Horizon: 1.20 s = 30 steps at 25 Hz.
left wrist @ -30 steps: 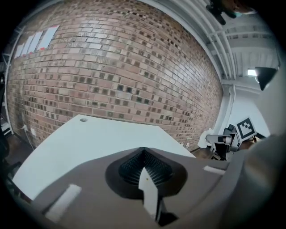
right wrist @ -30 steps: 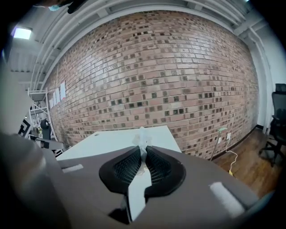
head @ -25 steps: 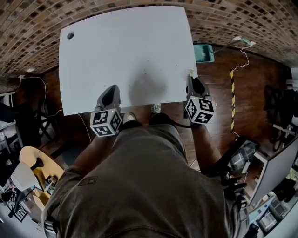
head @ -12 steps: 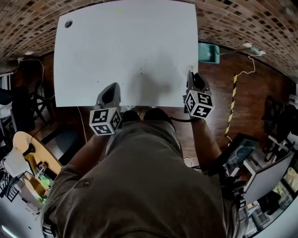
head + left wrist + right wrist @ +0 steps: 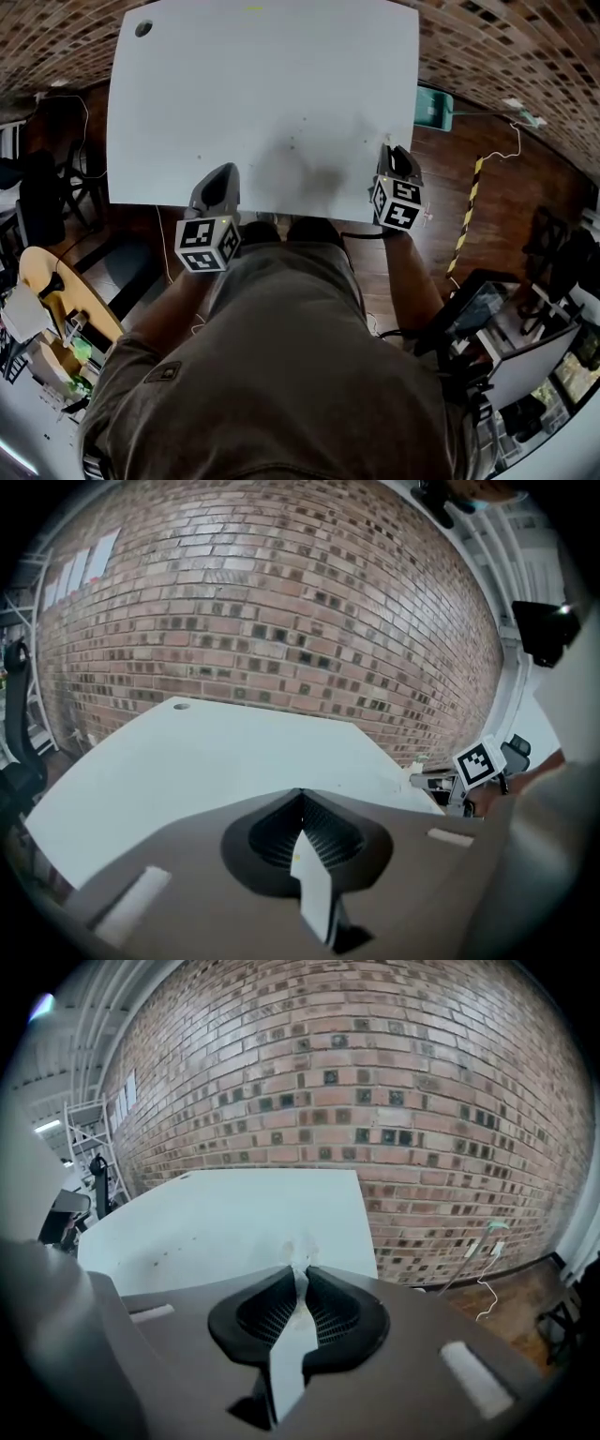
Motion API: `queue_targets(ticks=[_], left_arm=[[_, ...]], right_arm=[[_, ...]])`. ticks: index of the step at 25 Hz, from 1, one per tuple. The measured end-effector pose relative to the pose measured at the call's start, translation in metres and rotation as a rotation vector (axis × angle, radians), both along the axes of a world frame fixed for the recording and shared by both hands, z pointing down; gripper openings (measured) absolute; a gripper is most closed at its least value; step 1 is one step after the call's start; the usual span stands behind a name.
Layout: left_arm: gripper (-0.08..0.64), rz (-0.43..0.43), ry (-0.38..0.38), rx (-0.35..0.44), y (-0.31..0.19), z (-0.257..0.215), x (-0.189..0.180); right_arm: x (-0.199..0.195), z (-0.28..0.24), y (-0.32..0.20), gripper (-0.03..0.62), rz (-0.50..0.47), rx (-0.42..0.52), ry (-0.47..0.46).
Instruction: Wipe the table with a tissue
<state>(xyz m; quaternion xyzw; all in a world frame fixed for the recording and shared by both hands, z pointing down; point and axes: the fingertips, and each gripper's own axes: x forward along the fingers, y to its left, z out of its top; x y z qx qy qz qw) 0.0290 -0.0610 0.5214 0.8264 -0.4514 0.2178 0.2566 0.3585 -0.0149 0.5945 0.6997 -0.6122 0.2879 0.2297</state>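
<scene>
The white table [image 5: 262,84] fills the upper head view, with a few dark specks [image 5: 292,142] near its middle. My left gripper [image 5: 223,174] hovers over the near edge, left of centre. In the left gripper view its jaws [image 5: 300,795] are shut with nothing between them. My right gripper [image 5: 392,150] sits at the table's near right corner. It is shut on a small scrap of white tissue [image 5: 298,1252] that sticks out past the tips of the right gripper [image 5: 300,1269], just above the tabletop [image 5: 234,1213].
A round cable hole [image 5: 142,28] is at the table's far left corner. A teal bin [image 5: 435,106] stands on the wooden floor to the right, near a yellow-black striped strip [image 5: 466,225]. Dark chairs [image 5: 42,202] stand to the left. A brick wall [image 5: 375,1072] lies beyond the table.
The head view has shifted, so the table looks larger and higher in the frame. Both grippers stay at the near edge, and the right one still holds the tissue.
</scene>
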Motion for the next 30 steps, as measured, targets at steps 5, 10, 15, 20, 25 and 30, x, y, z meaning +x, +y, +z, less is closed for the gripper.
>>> queue_targets(ticks=[5,10,15,20,25,30], left_arm=[[0.002,-0.016,-0.001,-0.002,-0.001,0.001,-0.009],[0.002,-0.034,0.002,-0.001,-0.001,0.0,-0.018],[0.002,-0.06,0.005,0.006,-0.002,-0.002,-0.03],[0.002,-0.087,0.006,0.016,-0.004,-0.006,-0.042],[0.002,-0.111,0.011,0.024,-0.005,-0.01,-0.051],[0.002,-0.127,0.013,0.029,-0.006,-0.011,-0.057]], right_arm=[[-0.01,0.01,0.002,0.046,-0.015,-0.031,0.009],[-0.013,0.016,-0.004,0.046,-0.034,-0.071,0.046],[-0.019,0.018,-0.011,0.046,-0.049,-0.088,0.063],[-0.031,0.019,-0.022,0.046,-0.08,-0.091,0.066],[-0.047,0.019,-0.032,0.046,-0.123,-0.093,0.066],[-0.067,0.02,-0.039,0.045,-0.169,-0.092,0.059]])
